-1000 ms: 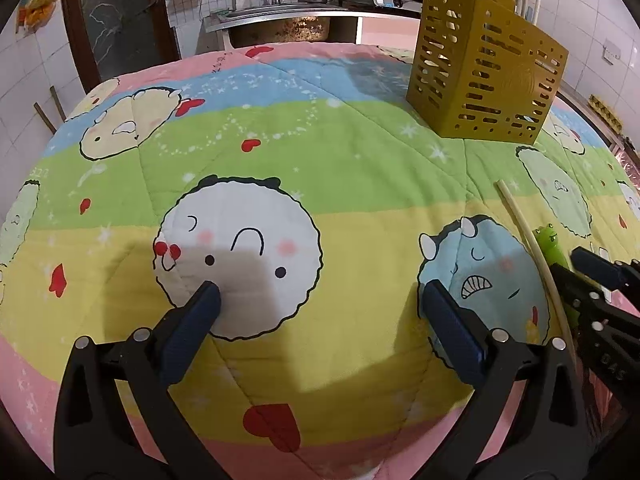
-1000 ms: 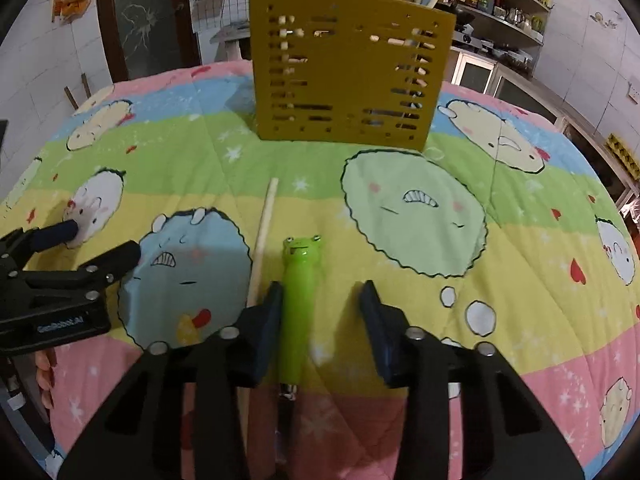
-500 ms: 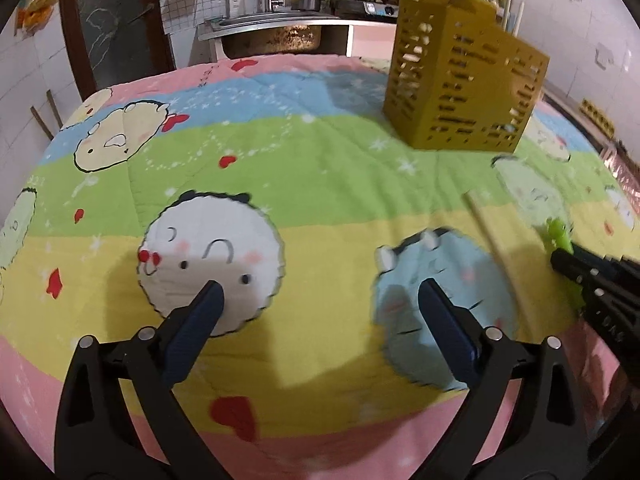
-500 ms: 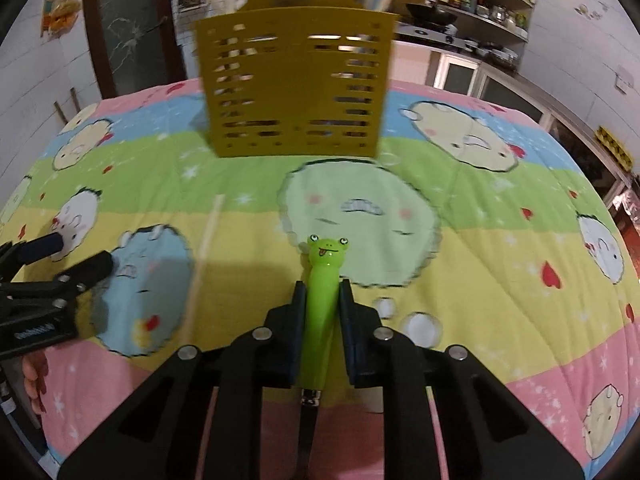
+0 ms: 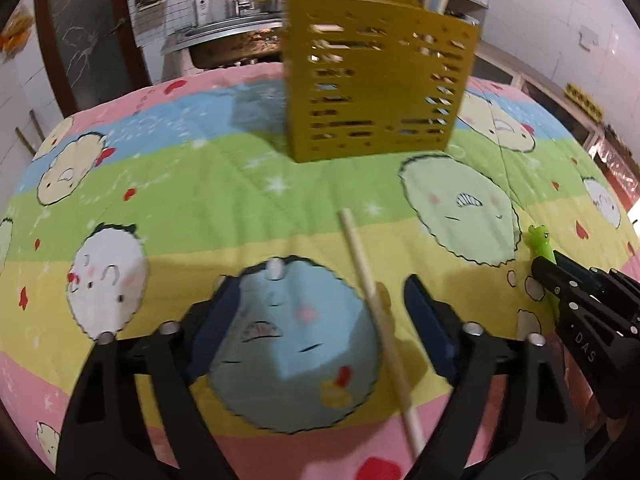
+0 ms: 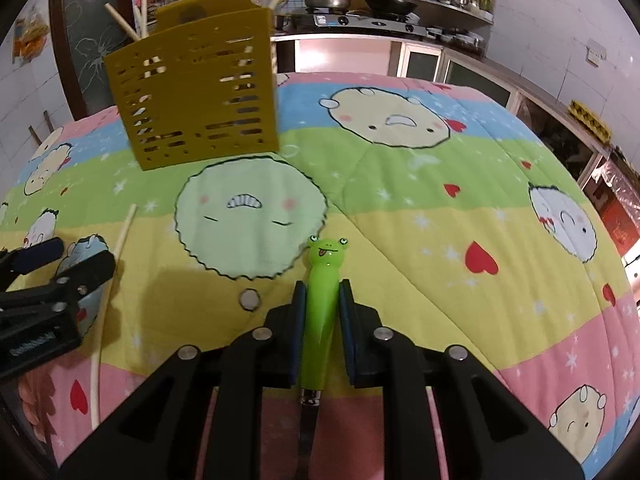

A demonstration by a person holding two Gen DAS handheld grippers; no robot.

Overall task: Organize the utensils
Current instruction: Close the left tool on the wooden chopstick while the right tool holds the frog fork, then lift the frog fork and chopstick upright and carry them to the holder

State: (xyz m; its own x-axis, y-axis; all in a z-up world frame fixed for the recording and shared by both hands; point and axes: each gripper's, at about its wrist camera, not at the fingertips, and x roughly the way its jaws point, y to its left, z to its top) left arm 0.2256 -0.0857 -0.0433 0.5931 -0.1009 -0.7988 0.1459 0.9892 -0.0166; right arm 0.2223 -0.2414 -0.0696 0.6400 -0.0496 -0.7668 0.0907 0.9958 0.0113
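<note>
- My right gripper (image 6: 322, 312) is clamped on the green frog-handled utensil (image 6: 321, 308); both fingers (image 6: 297, 322) press its sides, frog head pointing to the far side.
- Whether the utensil is lifted off the quilted surface (image 6: 420, 200) or resting on it: cannot tell.
- My left gripper (image 5: 320, 320) is spread wide and holds nothing.
- A pale chopstick (image 5: 378, 320) lies on the surface between the left fingers (image 5: 426, 326), nearer the right one, touching neither.
- Yellow slotted utensil holder (image 5: 376, 92) stands upright at the far side, sticks poking out of its top.
</note>
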